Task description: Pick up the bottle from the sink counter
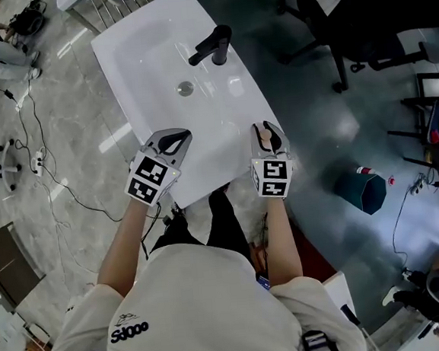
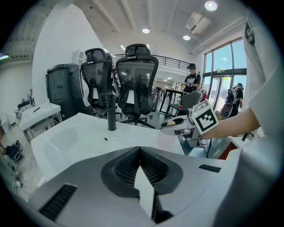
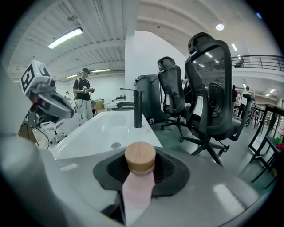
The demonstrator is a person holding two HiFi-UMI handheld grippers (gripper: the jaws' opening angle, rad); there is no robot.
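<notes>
Two grippers are at the front edge of the white, glossy sink counter (image 1: 122,65). The right gripper (image 1: 268,132) is clenched on the bottle (image 3: 138,177) at the counter's front right corner. The smooth, pale pink body of the bottle stands between the dark ribbed pads (image 3: 167,170), and a round cap of light wood sits on top. Whether the bottle rests on the counter or is lifted, I cannot tell. The left gripper (image 1: 172,142) is near the front left corner, its jaws pressed together with nothing between them. A matte black faucet (image 1: 213,46), shaped like a cylinder, stands behind the round metal drain (image 1: 185,89) in the shallow basin.
</notes>
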